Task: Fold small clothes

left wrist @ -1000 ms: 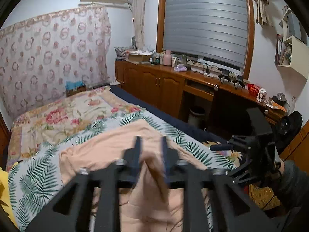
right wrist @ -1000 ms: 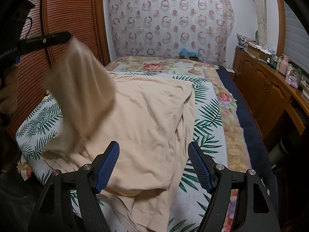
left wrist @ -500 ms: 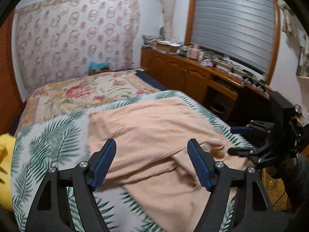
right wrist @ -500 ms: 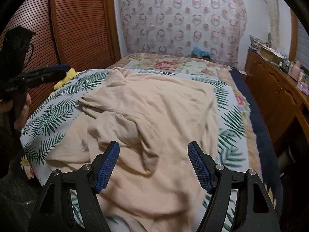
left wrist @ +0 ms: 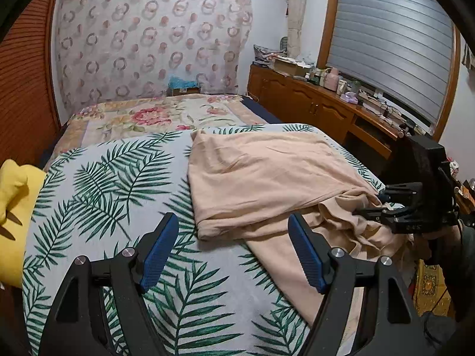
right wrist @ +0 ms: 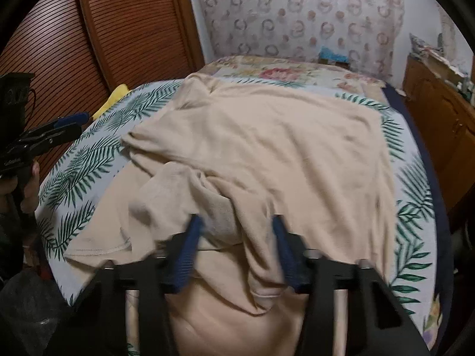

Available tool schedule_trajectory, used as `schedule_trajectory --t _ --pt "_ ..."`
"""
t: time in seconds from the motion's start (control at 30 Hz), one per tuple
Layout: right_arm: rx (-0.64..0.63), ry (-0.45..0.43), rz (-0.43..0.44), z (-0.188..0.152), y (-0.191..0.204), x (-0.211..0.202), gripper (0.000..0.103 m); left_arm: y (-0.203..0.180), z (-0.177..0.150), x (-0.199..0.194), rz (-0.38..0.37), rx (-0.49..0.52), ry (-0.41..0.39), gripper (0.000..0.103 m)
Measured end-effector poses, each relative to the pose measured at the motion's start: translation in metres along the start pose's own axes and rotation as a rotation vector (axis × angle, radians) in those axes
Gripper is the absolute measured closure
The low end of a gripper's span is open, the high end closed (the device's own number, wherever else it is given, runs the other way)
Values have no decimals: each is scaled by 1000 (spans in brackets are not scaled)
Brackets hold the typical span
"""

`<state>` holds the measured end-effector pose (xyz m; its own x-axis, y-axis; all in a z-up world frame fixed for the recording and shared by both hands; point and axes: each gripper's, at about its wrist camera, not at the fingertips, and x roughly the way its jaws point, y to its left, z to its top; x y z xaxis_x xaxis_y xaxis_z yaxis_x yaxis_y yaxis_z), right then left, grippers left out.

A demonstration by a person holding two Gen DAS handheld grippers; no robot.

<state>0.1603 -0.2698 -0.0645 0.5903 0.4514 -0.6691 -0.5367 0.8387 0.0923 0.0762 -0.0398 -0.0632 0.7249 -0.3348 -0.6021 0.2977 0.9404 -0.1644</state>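
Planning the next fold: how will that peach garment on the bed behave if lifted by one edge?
Probably floppy: the peach garment lies in soft wrinkles and bunches between the right gripper fingers. It looks thin and light, so it would likely drape and sag rather than hold shape.

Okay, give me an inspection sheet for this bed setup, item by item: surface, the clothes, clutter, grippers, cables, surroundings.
Surface: bed with leaf-print cover; floral quilt at the far end.
Job's things: beige garment, partly folded, bunched near the front edge.
Clutter: yellow item at the bed's left edge.
Grippers: left hand-held gripper open, nothing between its jaws; right hand-held gripper has just been closing, with bunched fabric between its jaws.
Cables: thin wires on the wooden counter.
Surroundings: patterned curtain, shuttered window, slatted wooden door.
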Motion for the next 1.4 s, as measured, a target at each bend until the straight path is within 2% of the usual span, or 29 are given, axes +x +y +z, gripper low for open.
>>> schedule_trajectory --t 0.07,0.33,0.47,0.63,0.83,1.0,1.13,1.23,1.3,1.4 --pt "-10 -8 11 1 0 -3 93 2 -1 0 3 -9 0 26" --pt "-16 -171 22 2 4 -63 95 6 0 -10 3 -17 -29 26" --pt "-18 -216 14 -9 6 -99 95 4 0 -15 -1 -12 -42 26" --pt "-11 -183 -46 -27 -5 -113 95 0 0 -18 -1 -4 -54 26" --pt "38 -79 -95 -54 -28 -97 95 -2 0 -18 4 2 -54 26" --pt "37 -56 -128 -56 -29 -100 86 -3 0 -20 12 4 -56 26" --pt "3 -76 -149 -45 -18 -111 81 -1 0 -20 19 0 -59 26" --pt "-29 -108 -141 -32 -9 -114 66 2 0 -20 21 -8 -58 26" --pt "-47 -117 -137 -25 -1 -109 52 4 -1 -20 25 -10 -58 26" --pt "-80 -117 -115 -10 10 -93 51 8 -2 -22 35 -13 -61 26"
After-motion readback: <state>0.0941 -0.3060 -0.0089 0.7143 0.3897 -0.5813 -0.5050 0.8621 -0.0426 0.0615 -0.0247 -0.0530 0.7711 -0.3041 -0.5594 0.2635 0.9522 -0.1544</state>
